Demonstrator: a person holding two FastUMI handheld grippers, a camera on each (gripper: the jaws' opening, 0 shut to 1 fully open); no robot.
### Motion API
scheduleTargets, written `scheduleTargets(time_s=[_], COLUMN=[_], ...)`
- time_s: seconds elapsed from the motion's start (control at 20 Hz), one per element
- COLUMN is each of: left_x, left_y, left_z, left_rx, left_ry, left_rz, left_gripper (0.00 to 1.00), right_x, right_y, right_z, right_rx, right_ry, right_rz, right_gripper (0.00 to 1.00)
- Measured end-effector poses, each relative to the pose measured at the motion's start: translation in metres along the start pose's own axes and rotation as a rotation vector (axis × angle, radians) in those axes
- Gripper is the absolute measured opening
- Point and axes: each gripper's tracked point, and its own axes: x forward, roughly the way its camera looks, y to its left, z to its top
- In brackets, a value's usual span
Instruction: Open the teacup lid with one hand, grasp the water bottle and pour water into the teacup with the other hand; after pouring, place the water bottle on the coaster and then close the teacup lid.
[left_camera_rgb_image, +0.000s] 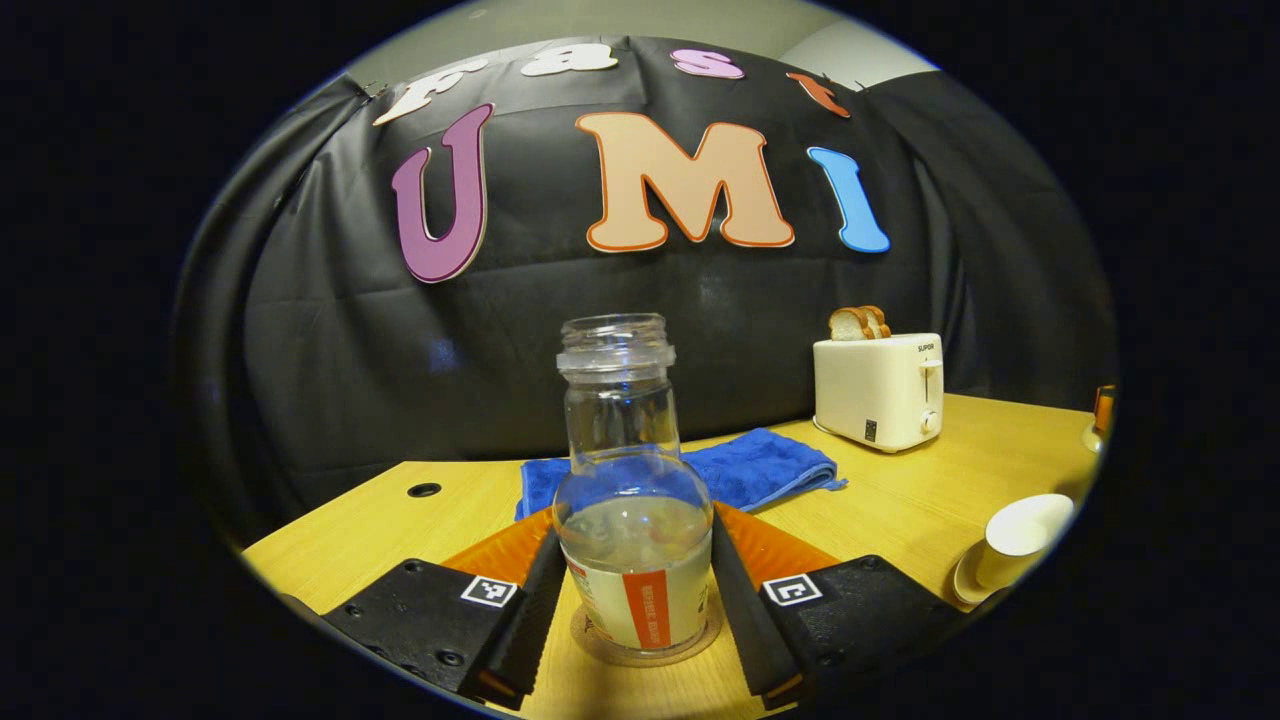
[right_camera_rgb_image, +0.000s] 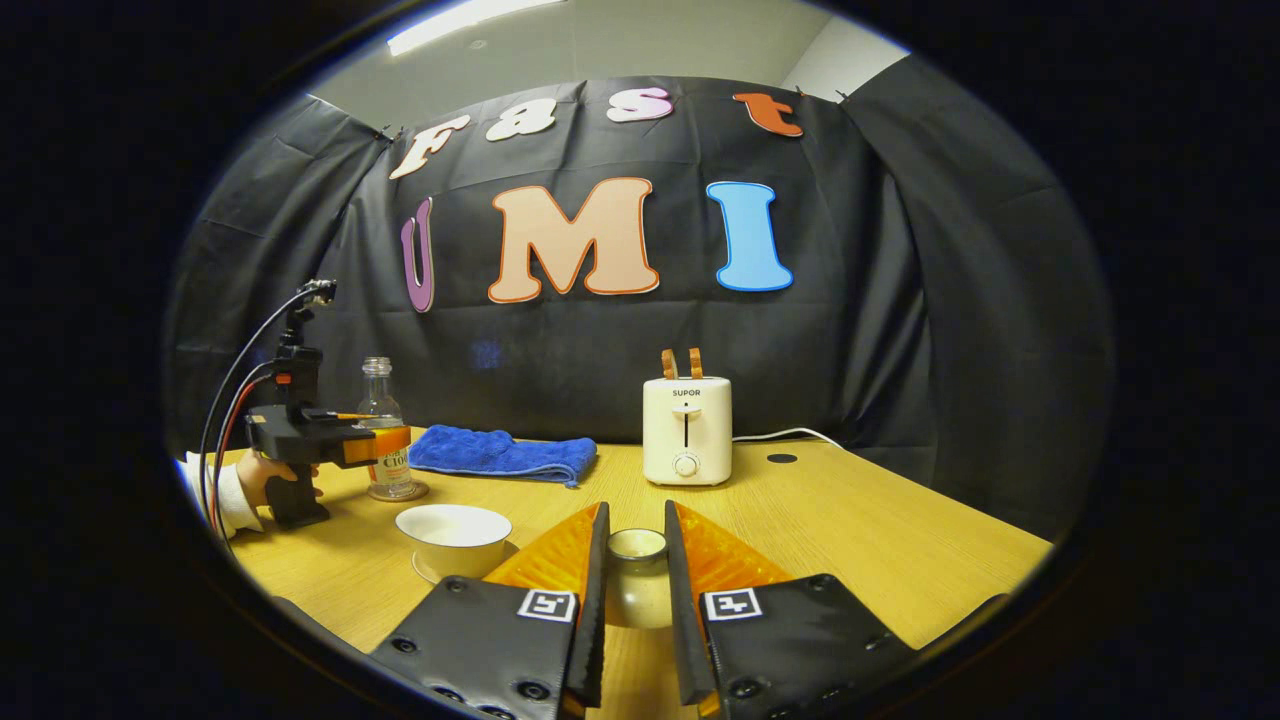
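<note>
With the water bottle seated on the coaster, release the left gripper's clamp; your right gripper grips the teacup lid at 6 o'clock, ready for closing.

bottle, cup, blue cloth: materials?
Water bottle: clear glass or hard plastic, glossy; you see through it and the threaded neck catches light. Teacup: likely glazed ceramic, smooth off-white with a sheen. Blue cloth: soft fuzzy textile, probably microfibre or terry, lying in folds.

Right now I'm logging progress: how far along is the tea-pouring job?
Mostly done. The teacup stands uncovered; the water bottle stands on its coaster, the left hand-held gripper around it. The right hand-held gripper holds the lid. Left: closing the teacup.
</note>
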Motion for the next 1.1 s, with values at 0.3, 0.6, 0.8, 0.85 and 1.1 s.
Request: scheduleTargets(time_s=[0.3,0.6,0.8,0.85,1.1], left_x=[-0.01,-0.041,-0.067,-0.072,-0.094], left_y=[0.002,0.018,0.038,0.041,0.052], left_z=[-0.004,0.001,0.0,0.0,-0.002], left_rx=[-0.018,-0.028,-0.059,-0.068,-0.104], left_ry=[0.01,-0.029,-0.047,-0.051,-0.053], left_rz=[-0.001,0.038,0.096,0.108,0.122], left_gripper=[0.98,0.97,1.0,0.92,0.96], right_x=[0.0,0.002,0.012,0.015,0.038], right_y=[0.002,0.01,0.033,0.042,0.089], right_z=[0.0,0.0,-0.002,-0.003,-0.005], right_rx=[0.0,0.002,0.003,0.004,0.007], right_ry=[0.002,0.002,0.006,0.008,0.014], right_rz=[0.008,0.035,0.089,0.109,0.22], right_gripper=[0.32,0.32,0.32,0.33,0.32])
